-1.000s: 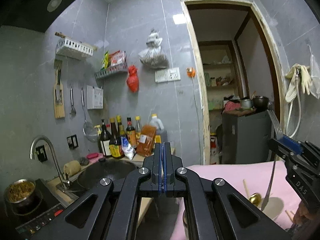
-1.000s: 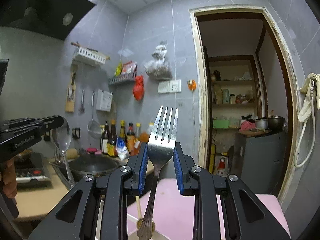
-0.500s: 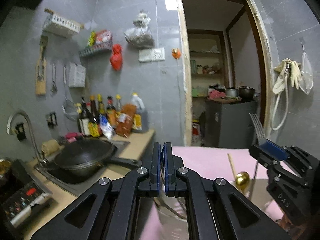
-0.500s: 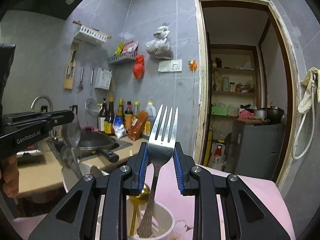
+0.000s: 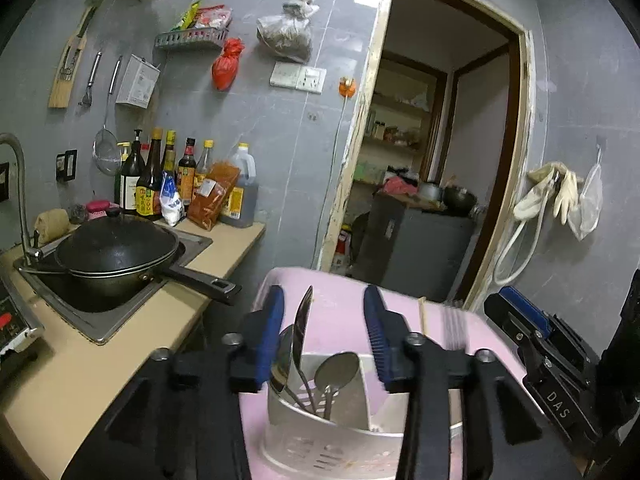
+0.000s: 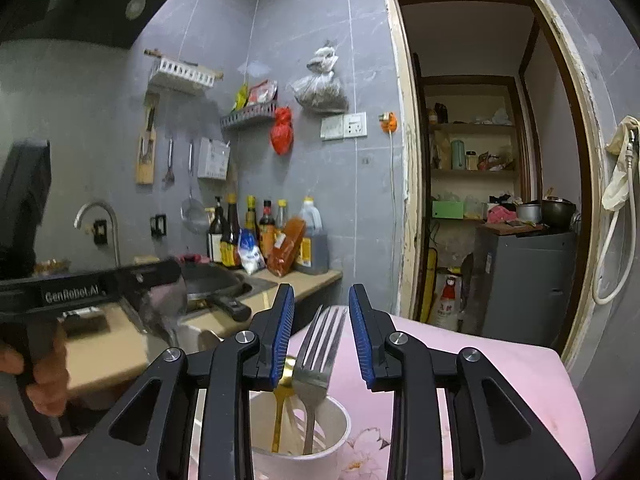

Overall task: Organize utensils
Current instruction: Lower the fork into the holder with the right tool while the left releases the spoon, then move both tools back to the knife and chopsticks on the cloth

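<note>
Fork (image 6: pixel 320 354): released, standing in cup (image 6: pixel 298 456) below right claw (image 6: pixel 322 334), whose jaws have just been opening, pads clear of it. Spoons (image 5: pixel 334 368): in holder (image 5: pixel 320 428) below left claw (image 5: pixel 324 332), jaws likewise just parted, gripping nothing. Judged nearly done; nothing loose visible on pink tabletop (image 6: pixel 500 376).

pink floral tablecloth (image 6: pixel 500 380); white cup (image 6: pixel 316 460); gold spoon (image 6: pixel 280 408); silver fork (image 6: pixel 316 364)

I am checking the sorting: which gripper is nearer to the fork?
Right. The right gripper has the fork between its open jaws, pads not pressing it, above the white cup. The left gripper stands beside, open over the spoons.
</note>
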Tool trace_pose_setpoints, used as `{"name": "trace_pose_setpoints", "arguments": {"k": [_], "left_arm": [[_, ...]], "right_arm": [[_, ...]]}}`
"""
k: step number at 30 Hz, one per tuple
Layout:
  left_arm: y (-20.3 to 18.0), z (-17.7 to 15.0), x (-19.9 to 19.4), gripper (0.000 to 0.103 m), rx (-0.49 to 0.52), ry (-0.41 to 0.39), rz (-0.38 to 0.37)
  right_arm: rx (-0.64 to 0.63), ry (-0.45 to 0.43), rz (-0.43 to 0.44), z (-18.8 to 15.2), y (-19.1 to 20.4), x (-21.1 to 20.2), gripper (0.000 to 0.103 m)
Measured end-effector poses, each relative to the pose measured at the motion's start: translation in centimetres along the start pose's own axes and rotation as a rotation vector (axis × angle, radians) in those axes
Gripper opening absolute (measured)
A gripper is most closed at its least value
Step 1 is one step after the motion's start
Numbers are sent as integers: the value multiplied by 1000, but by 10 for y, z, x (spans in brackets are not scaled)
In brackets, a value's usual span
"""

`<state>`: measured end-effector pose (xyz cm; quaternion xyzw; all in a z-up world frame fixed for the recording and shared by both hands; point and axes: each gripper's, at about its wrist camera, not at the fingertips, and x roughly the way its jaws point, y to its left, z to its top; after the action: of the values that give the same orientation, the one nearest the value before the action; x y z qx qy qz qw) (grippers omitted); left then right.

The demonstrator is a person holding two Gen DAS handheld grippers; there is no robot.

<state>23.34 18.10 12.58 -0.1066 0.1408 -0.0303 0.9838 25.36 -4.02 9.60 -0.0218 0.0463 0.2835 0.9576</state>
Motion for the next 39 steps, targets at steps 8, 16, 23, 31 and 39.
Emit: {"name": "trace_pose_setpoints", "arguments": {"k": [8, 16, 23, 31, 39], "left_arm": [[-12, 8, -23, 64, 11, -51, -13], [-44, -6, -51, 97, 89, -165, 14], [-71, -28, -65, 101, 142, -197, -24], [-104, -61, -64, 101, 169, -111, -97], [-127, -85, -38, 101, 133, 83, -183]], "right_arm": [[25, -52, -22, 14, -8, -26, 61], [21, -97, -75, 18, -26, -72, 93], [18, -119, -137, 13, -44, -115, 103], [5, -80, -209, -3, -66, -148, 103], [19, 38, -295, -32, -95, -169, 103]]}}
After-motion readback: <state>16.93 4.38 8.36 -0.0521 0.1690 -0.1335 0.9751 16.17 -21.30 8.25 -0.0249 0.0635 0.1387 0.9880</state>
